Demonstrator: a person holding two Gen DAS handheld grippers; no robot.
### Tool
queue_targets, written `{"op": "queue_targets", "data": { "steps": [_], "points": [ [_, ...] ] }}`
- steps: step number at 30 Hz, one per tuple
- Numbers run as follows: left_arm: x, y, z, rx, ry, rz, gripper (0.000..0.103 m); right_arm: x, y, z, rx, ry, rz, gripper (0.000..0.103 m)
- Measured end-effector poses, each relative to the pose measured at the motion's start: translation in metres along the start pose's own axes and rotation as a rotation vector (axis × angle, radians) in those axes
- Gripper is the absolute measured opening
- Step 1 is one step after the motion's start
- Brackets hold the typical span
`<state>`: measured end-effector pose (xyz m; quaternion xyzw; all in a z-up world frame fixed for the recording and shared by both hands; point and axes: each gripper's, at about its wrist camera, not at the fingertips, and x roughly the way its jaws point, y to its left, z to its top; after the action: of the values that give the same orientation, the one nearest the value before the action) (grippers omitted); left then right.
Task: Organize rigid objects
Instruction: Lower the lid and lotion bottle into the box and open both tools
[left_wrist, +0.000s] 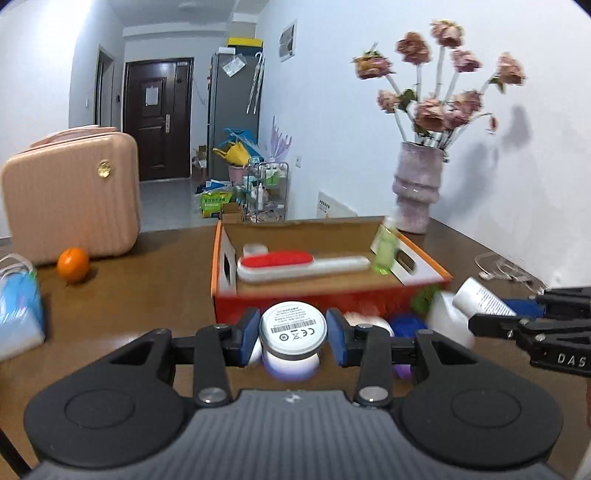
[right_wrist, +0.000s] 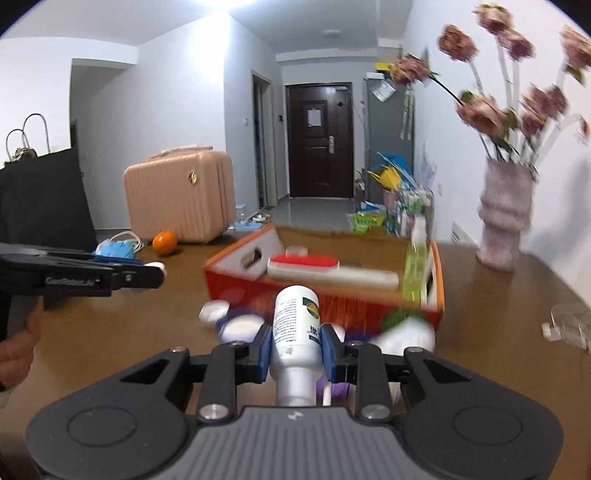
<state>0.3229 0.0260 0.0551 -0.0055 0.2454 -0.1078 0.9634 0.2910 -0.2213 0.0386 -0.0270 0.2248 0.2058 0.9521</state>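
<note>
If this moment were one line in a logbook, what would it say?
left tongs: shut on round device | right tongs: shut on white bottle | orange box: holds red brush, green bottle

The right gripper (right_wrist: 294, 350) clamps a white bottle (right_wrist: 295, 332) between its blue pads (right_wrist: 263, 350). Behind it, an orange box (right_wrist: 325, 295) stands on the brown bench (right_wrist: 129, 317) and holds a red-and-white brush (right_wrist: 325, 271). The left gripper (right_wrist: 157, 271) is at the left edge.

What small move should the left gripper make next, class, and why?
Probably carry the round white jar forward over the orange cardboard box: the left gripper grips it, and the box sits directly ahead, already holding a red-and-white brush.
</note>
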Motion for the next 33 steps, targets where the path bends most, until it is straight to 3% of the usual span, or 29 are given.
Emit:
{"op": "queue_targets", "data": {
  "steps": [5,9,14,18,25,29,33],
  "points": [
    [0.097,0.020,0.050,0.001,0.111,0.009,0.040,0.099,-0.040,0.068,-0.026,0.098,-0.020,0.027],
    [0.170,0.036,0.068,-0.003,0.201,0.030,0.040,0.190,-0.068,0.103,-0.029,0.207,-0.044,0.027],
    [0.218,0.052,0.066,0.007,0.255,0.038,0.041,0.278,-0.078,0.119,-0.096,0.318,-0.075,0.027],
    [0.236,0.056,0.064,0.018,0.271,0.036,0.044,0.318,-0.074,0.116,-0.153,0.365,-0.083,0.027],
    [0.230,0.061,0.078,-0.010,0.230,0.048,0.051,0.309,-0.079,0.116,-0.126,0.314,-0.073,0.027],
    [0.209,0.058,0.086,-0.023,0.210,0.055,0.053,0.269,-0.081,0.121,-0.118,0.283,-0.074,0.027],
    [0.166,0.048,0.091,-0.006,0.165,0.068,0.063,0.212,-0.082,0.124,-0.109,0.241,-0.090,0.027]
  ]
}}
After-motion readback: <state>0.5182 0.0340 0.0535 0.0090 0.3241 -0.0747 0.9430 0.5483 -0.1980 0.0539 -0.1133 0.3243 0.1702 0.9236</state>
